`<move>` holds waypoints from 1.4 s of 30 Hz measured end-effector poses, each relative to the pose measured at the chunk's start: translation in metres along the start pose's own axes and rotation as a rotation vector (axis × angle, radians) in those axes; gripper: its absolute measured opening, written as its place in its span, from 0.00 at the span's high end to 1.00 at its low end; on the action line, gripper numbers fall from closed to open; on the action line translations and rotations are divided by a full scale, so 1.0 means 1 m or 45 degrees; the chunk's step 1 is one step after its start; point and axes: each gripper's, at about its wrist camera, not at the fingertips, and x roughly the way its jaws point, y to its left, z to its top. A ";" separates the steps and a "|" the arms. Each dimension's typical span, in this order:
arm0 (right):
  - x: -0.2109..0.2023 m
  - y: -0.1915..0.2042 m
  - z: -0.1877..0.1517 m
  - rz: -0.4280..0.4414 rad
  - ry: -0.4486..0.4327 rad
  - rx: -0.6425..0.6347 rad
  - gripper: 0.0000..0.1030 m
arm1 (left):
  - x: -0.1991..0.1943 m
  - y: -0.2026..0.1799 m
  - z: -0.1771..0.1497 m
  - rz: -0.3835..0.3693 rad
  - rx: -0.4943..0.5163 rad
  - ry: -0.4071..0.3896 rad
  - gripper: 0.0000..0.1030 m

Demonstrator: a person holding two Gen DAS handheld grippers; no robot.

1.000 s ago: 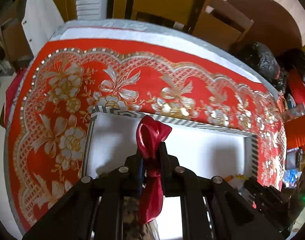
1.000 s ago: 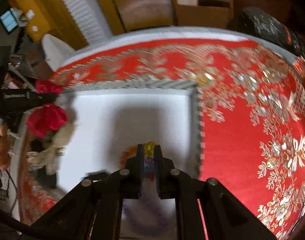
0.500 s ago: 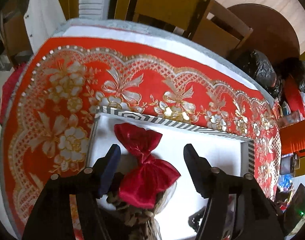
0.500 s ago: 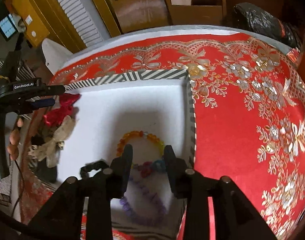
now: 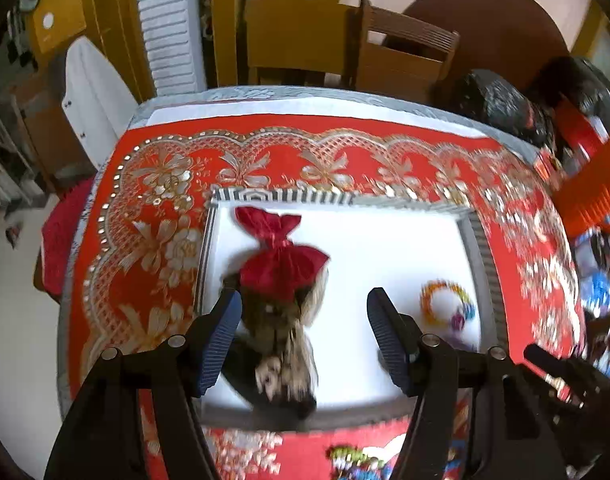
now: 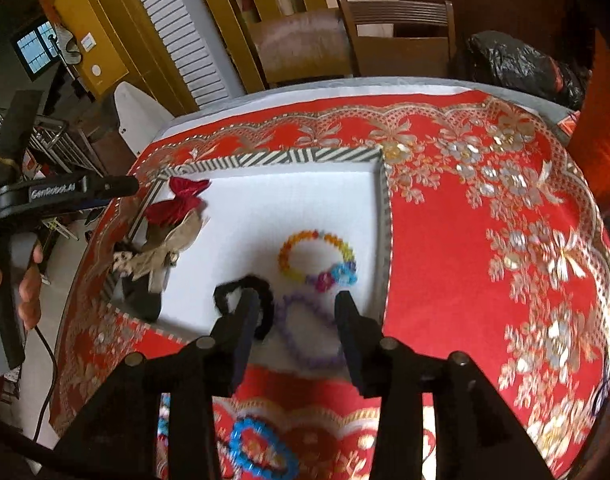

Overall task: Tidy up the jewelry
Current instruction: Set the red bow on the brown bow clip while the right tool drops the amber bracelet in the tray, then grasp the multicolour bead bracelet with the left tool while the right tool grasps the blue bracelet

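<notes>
A white tray (image 5: 281, 195) with a striped rim lies on the red and gold tablecloth. A red ribbon bow (image 5: 283, 268) rests on a beige bow (image 5: 281, 340) at the tray's left side. My left gripper (image 5: 301, 296) hangs open above them, touching neither. In the right wrist view the tray (image 6: 289, 157) holds a multicoloured bead bracelet (image 6: 289, 248), a black scrunchie (image 6: 265, 284) and a purple bead bracelet (image 6: 313, 360). The jaws of my right gripper (image 6: 297, 296) are opening above the purple bracelet, with nothing held. The left gripper (image 6: 131, 188) shows at the left over the red bow (image 6: 177, 204).
A blue bead bracelet (image 6: 257, 444) lies on the tablecloth (image 6: 465, 280) in front of the tray. A hand (image 6: 29, 280) holds the left gripper's handle. Wooden chairs (image 6: 397, 36) and a black bag (image 6: 513, 68) stand behind the table.
The left gripper let go of the red bow, which now lies in the tray, and pulled up and back. The right gripper released the beaded bracelet into the tray and also rose.
</notes>
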 end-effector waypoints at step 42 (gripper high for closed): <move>-0.034 0.008 -0.115 0.019 0.137 -0.076 0.54 | -0.037 -0.001 -0.144 -0.106 -0.116 0.124 0.59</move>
